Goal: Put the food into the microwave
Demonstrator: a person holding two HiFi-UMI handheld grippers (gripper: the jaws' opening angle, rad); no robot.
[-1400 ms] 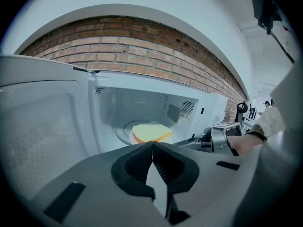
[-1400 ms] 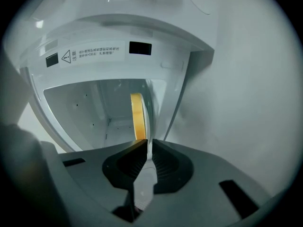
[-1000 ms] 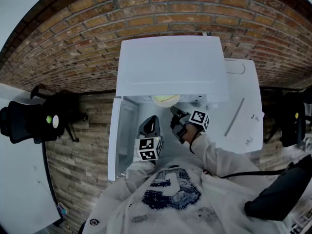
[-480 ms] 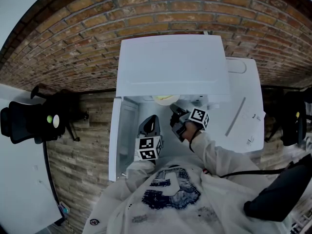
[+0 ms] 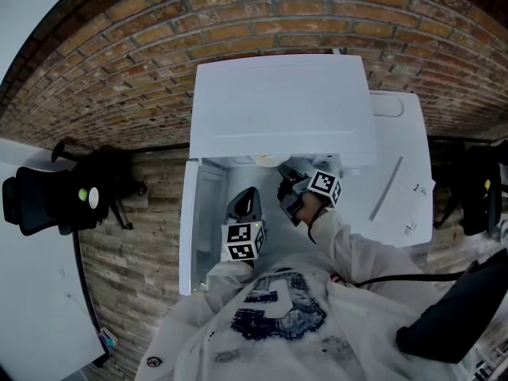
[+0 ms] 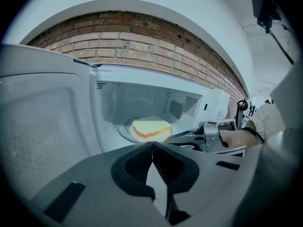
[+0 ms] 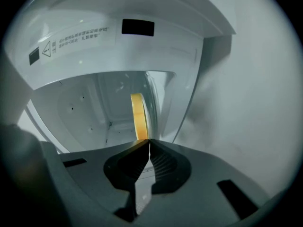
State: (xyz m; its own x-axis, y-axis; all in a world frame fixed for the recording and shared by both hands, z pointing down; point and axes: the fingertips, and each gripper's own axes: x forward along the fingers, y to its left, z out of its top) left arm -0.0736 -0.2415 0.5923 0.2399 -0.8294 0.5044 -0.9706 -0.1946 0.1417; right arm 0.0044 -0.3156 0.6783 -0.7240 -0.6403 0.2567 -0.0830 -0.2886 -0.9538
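Surface and room: white counter (image 5: 401,157) against a brick wall (image 5: 119,70). On it I see a white microwave (image 5: 278,109) with its door (image 5: 198,213) swung open to the left.

Contents: a bread slice (image 6: 150,128) lying on a plate (image 6: 124,130) inside the cavity.

Left hand-held gripper (image 6: 152,143): jaws together, empty, held before the opening.

Right hand-held gripper (image 7: 149,141): jaws together, tips at the slice's near edge, reaching into the cavity mouth.

Surroundings: a black chair (image 5: 48,197) far left, well apart.

Clearance: the cavity walls stand close on either side.
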